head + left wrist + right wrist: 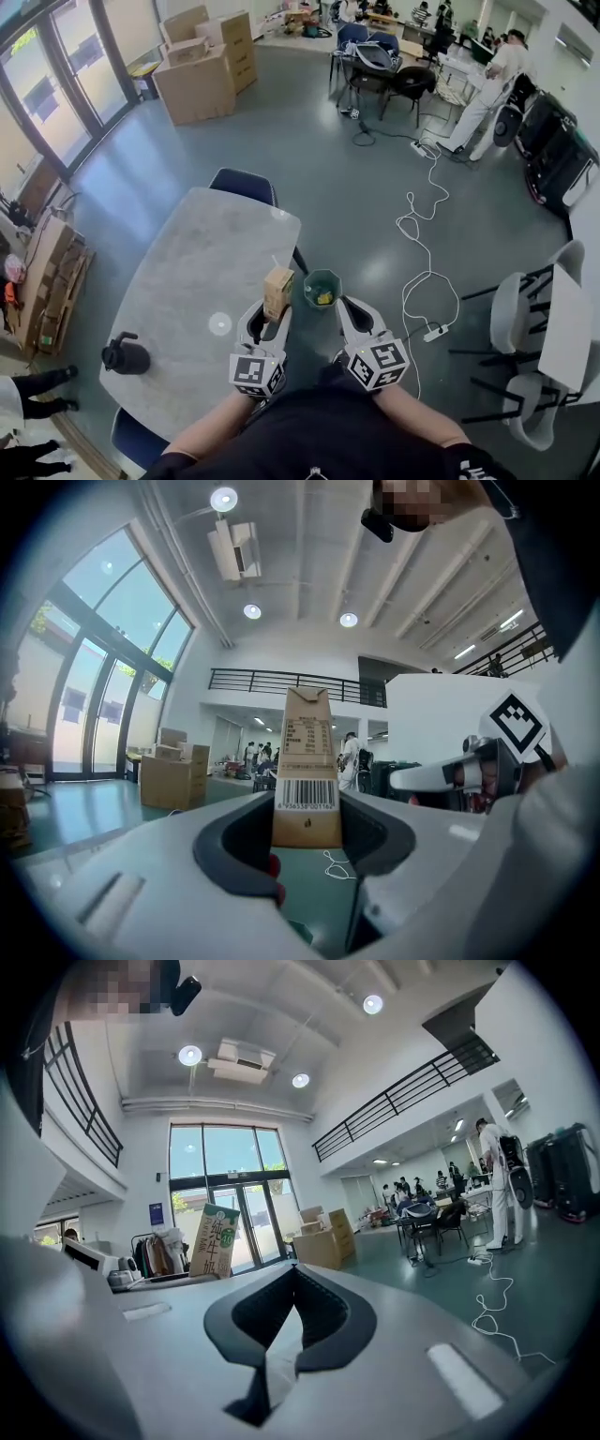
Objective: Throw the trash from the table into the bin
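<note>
LEFT gripper (267, 317) jaws clamped on carton (277, 292), at table (192, 272) edge | bin (322, 289) on floor at carton's 3 o'clock | RIGHT gripper (350, 311) jaws pinched together, empty | RISK: early release, carton clips rim, lands outside

The left gripper (305, 841) is hiding the base of the tan cardboard carton (307, 761). Something yellow is lying in the green bin (322, 277), unidentifiably small.

Glossy grey-green floor (309, 150); glass doors (66, 84) far left; cardboard boxes (195, 84) beside them; white cable (405, 225) trailing right; white chairs (511, 314) near right.
</note>
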Demonstrator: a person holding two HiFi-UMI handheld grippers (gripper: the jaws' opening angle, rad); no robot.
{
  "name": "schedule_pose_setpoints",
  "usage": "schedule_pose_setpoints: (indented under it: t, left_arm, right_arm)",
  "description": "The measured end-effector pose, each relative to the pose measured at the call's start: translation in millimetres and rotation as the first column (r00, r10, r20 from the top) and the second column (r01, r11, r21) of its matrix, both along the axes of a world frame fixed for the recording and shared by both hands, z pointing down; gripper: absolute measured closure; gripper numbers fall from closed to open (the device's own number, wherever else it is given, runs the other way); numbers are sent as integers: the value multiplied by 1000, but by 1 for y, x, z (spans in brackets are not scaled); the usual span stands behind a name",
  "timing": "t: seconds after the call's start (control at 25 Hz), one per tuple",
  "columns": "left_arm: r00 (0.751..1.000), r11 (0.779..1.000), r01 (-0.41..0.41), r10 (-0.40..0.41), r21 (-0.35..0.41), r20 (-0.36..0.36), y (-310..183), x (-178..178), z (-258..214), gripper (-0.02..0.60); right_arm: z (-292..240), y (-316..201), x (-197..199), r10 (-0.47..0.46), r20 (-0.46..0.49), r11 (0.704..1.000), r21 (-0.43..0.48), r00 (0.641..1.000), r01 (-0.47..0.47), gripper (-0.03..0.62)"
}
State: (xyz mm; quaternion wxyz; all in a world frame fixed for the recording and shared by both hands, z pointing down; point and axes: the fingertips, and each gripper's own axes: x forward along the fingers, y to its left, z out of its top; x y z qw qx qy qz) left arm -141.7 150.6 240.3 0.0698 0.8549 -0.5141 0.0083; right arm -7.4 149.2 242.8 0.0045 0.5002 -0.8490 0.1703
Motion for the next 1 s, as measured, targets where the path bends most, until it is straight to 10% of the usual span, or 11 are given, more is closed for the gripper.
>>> schedule_pose_setpoints:
  t: [0.52,1.0]
  left_arm:
    - [996,996,87,-87,-15,29,-95,92,6,397]
    - [996,996,-82,83,-16,24,-199,129,7,397]
  right_arm:
    - [9,-117,83,-115,64,993,4,991,115,566]
    - [12,-193,106,22,56,1000,-24,998,-20,566]
